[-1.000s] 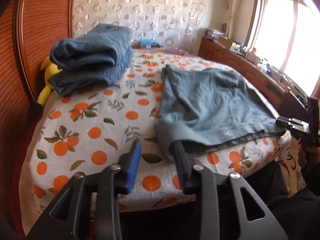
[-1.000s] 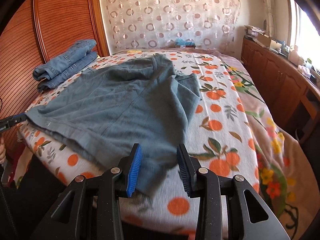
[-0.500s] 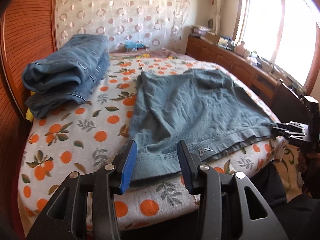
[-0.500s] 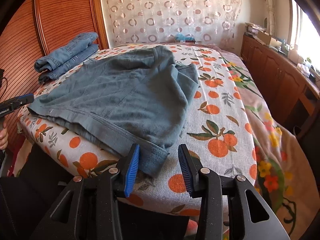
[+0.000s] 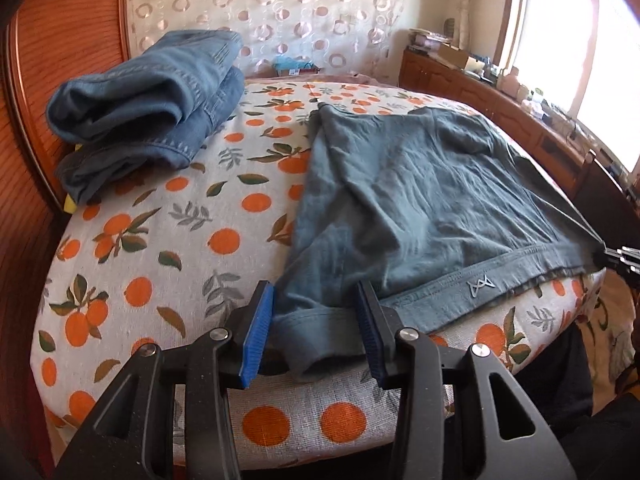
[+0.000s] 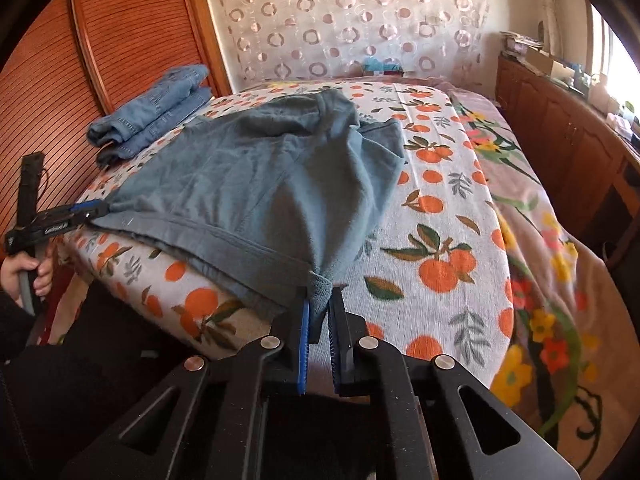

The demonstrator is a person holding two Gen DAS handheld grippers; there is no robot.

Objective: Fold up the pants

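The gray-blue pants (image 5: 420, 208) lie flat on the bed (image 5: 160, 240), near edge. The right claw (image 6: 318, 320) has just closed on one waist corner. The left claw (image 5: 316, 336) is apart around the other corner, ready to pinch. A small zigzag logo (image 5: 482, 283) shows; no words.

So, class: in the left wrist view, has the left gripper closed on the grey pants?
No: the left gripper is open, its pads clear of the grey pants.
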